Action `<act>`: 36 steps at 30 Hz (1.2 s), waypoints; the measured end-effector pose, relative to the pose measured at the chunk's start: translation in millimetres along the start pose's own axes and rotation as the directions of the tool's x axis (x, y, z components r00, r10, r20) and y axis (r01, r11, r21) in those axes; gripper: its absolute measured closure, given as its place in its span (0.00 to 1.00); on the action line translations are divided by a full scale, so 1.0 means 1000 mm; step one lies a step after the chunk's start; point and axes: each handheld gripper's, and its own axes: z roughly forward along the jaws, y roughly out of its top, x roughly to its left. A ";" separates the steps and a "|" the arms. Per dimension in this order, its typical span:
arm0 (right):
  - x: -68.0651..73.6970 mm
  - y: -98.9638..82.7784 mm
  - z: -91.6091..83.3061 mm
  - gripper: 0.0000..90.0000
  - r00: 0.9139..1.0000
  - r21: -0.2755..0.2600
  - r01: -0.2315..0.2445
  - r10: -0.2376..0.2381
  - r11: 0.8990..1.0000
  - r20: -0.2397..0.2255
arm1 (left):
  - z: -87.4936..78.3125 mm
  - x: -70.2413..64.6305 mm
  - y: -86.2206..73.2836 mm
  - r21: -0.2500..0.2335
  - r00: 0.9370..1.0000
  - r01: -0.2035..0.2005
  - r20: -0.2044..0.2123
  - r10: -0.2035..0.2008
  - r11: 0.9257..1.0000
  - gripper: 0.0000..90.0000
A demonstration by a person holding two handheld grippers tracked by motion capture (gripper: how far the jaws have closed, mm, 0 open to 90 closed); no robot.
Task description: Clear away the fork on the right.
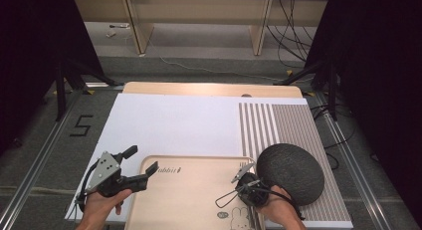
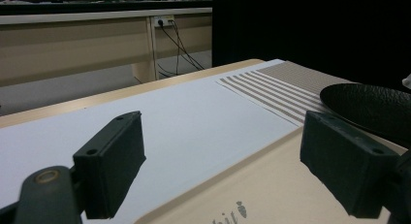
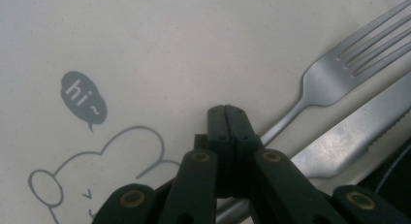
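**Ana:** Closest to the lens, the right gripper (image 3: 227, 110) had its two black jaws pressed flat together with nothing visibly between them. Where was the fork?

**Ben:** The fork (image 3: 329, 73) lay on the pale tray (image 3: 145, 40), just beyond those jaws. Its handle ran back underneath them and its tines pointed away. The knife (image 3: 349, 136) lay just beside it, on the side nearer the dark plate (image 1: 291, 172).

**Ana:** So how should the pick have been done?

**Ben:** I judged the jaws had to spread first, since shut tips could only have pushed the fork about. Then they needed to come down astride the narrow handle, not the wide head, and clear of the knife so both weren't caught at once.

**Ana:** Any risk with such a flat thing?

**Ben:** Probably. A thin handle lying flush on a smooth tray looked likely to slide away, so a low, square approach and a firm squeeze seemed wise.

**Ana:** And the other hand?

**Ben:** The left gripper (image 2: 220, 156) was held wide open over the tray's near left corner, gripping nothing, well apart from the cutlery. It could have steadied the tray's rim if the tray started to shift.
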 end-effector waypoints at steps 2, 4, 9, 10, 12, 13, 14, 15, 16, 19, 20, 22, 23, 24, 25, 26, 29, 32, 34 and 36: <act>-0.001 -0.001 0.000 1.00 1.000 -0.002 -0.002 0.002 1.000 -0.002 | 0.000 0.000 0.000 -0.002 1.000 0.000 0.001 0.000 1.000 0.17; -0.001 -0.001 0.000 1.00 1.000 -0.001 -0.005 0.005 1.000 -0.001 | 0.000 0.000 0.000 -0.001 1.000 -0.002 0.001 0.002 1.000 0.17; -0.002 -0.002 -0.001 1.00 1.000 0.003 -0.012 0.012 1.000 -0.003 | 0.000 -0.001 0.000 0.001 1.000 -0.002 0.001 0.002 1.000 0.17; -0.002 -0.002 -0.001 1.00 1.000 0.003 -0.015 0.015 1.000 -0.003 | 0.000 -0.001 0.000 0.001 1.000 -0.003 0.002 0.003 1.000 0.17; -0.003 -0.002 -0.001 1.00 1.000 0.001 -0.015 0.015 1.000 -0.006 | 0.000 -0.001 0.000 0.000 1.000 -0.002 0.001 0.002 1.000 0.17; -0.003 -0.002 -0.001 1.00 1.000 0.001 -0.016 0.016 1.000 -0.006 | 0.000 -0.001 0.000 0.000 1.000 -0.002 0.002 0.002 1.000 0.17; -0.003 -0.002 -0.001 1.00 1.000 0.000 -0.017 0.017 1.000 -0.006 | 0.000 -0.001 0.000 0.001 1.000 -0.001 0.002 0.001 1.000 0.17; -0.003 -0.002 -0.001 1.00 1.000 -0.002 -0.019 0.019 1.000 -0.006 | 0.000 -0.001 0.000 0.000 1.000 -0.002 0.002 0.002 1.000 0.17; -0.003 -0.002 -0.001 1.00 1.000 -0.004 -0.019 0.019 1.000 -0.008 | 0.000 -0.001 0.000 0.000 1.000 -0.001 0.002 0.001 1.000 0.17; -0.006 -0.003 -0.003 0.94 0.999 -0.030 -0.033 0.032 0.999 -0.027 | 0.000 -0.001 0.000 0.000 1.000 -0.002 0.002 0.002 1.000 0.17; -0.007 -0.003 -0.005 0.92 0.998 -0.046 -0.044 0.042 0.998 -0.040 | 0.000 -0.001 0.000 0.000 1.000 -0.002 0.002 0.002 1.000 0.17; -0.009 -0.004 -0.009 0.86 0.996 -0.075 -0.066 0.061 0.995 -0.061 | 0.000 0.000 0.000 0.000 1.000 -0.002 0.002 0.002 1.000 0.17; -0.010 -0.004 -0.011 0.81 0.995 -0.088 -0.076 0.070 0.993 -0.068 | 0.000 0.000 0.000 0.001 1.000 -0.001 0.002 0.001 1.000 0.17; -0.012 -0.005 -0.012 0.78 0.993 -0.097 -0.094 0.086 0.991 -0.078 | 0.000 0.000 0.000 0.001 1.000 -0.001 0.002 0.001 1.000 0.17; -0.014 -0.006 -0.013 0.76 0.990 -0.105 -0.112 0.102 0.988 -0.093 | 0.000 -0.001 0.000 0.001 1.000 -0.002 0.002 0.002 1.000 0.17; -0.016 -0.007 -0.015 0.73 0.988 -0.114 -0.128 0.117 0.985 -0.105 | 0.000 -0.001 0.000 0.000 1.000 -0.003 0.002 0.003 1.000 0.17; -0.021 -0.010 -0.019 0.62 0.978 -0.143 -0.182 0.163 0.973 -0.131 | 0.000 0.000 0.000 0.001 1.000 -0.001 0.002 0.001 1.000 0.17; -0.029 -0.014 -0.025 0.51 0.965 -0.199 -0.231 0.199 0.952 -0.170 | 0.000 0.000 0.000 0.001 1.000 -0.001 0.002 0.001 1.000 0.17; -0.032 -0.016 -0.028 0.46 0.958 -0.226 -0.258 0.218 0.939 -0.187 | 0.000 0.000 0.000 0.001 1.000 -0.001 0.002 0.001 1.000 0.17; -0.036 -0.019 -0.031 0.41 0.950 -0.257 -0.283 0.232 0.924 -0.210 | 0.000 0.000 0.000 0.000 1.000 -0.001 0.003 0.001 1.000 0.17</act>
